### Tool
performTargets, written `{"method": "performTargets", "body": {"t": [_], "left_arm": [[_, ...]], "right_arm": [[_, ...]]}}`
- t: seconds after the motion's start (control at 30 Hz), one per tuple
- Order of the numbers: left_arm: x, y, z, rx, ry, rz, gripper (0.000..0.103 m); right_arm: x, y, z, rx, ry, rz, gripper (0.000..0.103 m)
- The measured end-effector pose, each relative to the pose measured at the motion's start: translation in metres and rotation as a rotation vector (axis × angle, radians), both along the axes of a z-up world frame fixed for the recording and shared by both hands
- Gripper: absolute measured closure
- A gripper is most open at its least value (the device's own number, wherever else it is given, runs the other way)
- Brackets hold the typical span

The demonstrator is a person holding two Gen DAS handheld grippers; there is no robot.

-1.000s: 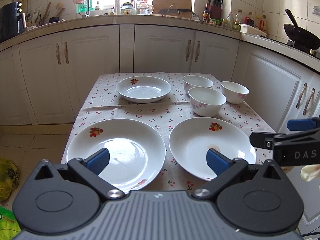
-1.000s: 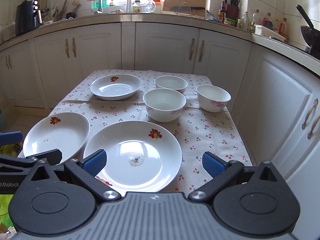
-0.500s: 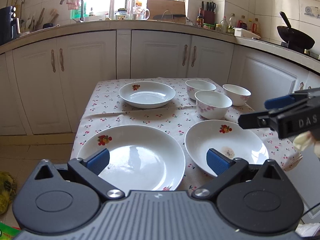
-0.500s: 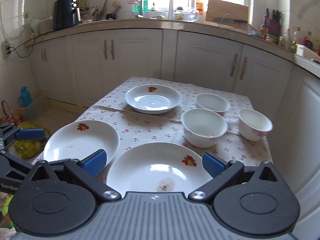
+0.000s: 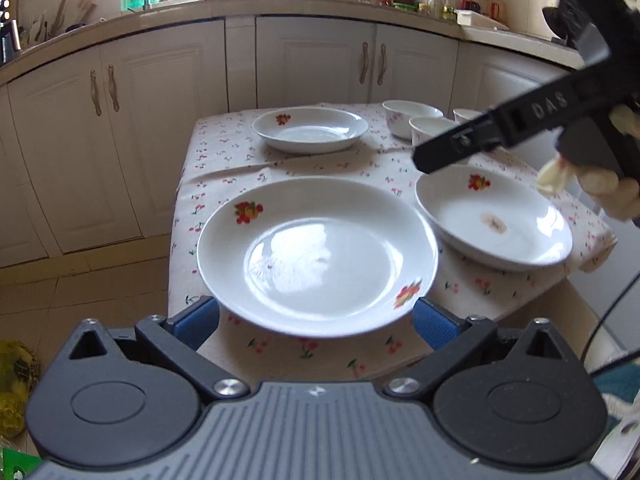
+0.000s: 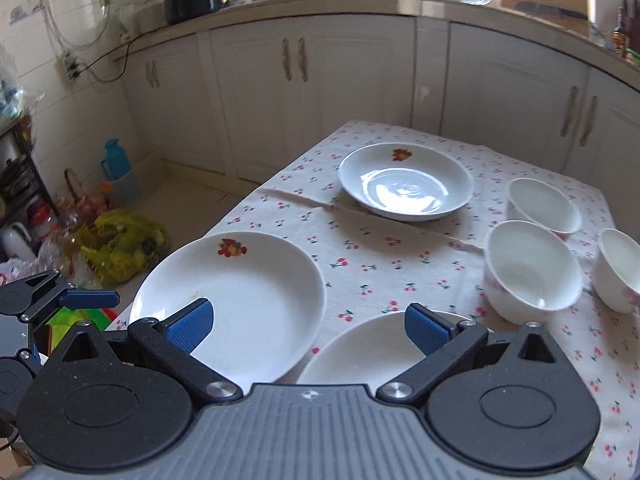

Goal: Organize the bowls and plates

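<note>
A large white plate [image 5: 316,252] with fruit prints lies at the table's front-left corner. My left gripper [image 5: 316,320] is open, its blue pads on either side of that plate's near rim. A second large plate [image 5: 496,220] lies to its right, and a smaller plate [image 5: 310,130] sits farther back. Three white bowls [image 6: 532,268] cluster at the back right. My right gripper [image 6: 308,326] is open and hovers over the gap between the front-left plate [image 6: 228,304] and the right plate [image 6: 372,352]. It also shows in the left wrist view as the right gripper [image 5: 440,152], held by a gloved hand.
The cherry-print tablecloth [image 6: 380,256] covers a small table standing before white cabinets [image 5: 312,60]. On the floor to the left are a yellow bag [image 6: 124,248] and a blue bottle [image 6: 116,160]. The left gripper [image 6: 76,292] sits low at the left of the right wrist view.
My left gripper moved left and in toward the front-left plate, whose rim now lies between its pads. My right gripper rose and swung to the left, over both front plates.
</note>
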State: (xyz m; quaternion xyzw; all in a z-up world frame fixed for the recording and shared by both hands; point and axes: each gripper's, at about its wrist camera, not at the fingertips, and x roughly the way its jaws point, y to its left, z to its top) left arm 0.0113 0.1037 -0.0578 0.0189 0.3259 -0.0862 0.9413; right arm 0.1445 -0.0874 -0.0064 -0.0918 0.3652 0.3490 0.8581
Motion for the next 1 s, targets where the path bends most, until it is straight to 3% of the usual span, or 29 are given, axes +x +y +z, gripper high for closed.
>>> {"method": "performTargets", "body": {"t": [0.33,0.7,0.87,1.0], "left_arm": [[0.01,0.024,-0.018,-0.017,0.031,-0.097,0.001],[0.024,0.03,-0.028,-0.018,0.026,-0.174,0.001],[0.029,0.031,-0.03,-0.019,0.027,-0.2,0.001],[0.032,0.032,-0.031,-0.021,0.03,-0.211,0.001]], "right_arm": [[0.031,0.034,-0.026,-0.053,0.113,0.059,0.0],[0.06,0.053,-0.042,-0.074,0.171,0.088,0.0],[0.072,0.057,-0.05,-0.058,0.23,0.101,0.008],[0.078,0.06,-0.055,-0.058,0.268,0.111,0.021]]}}
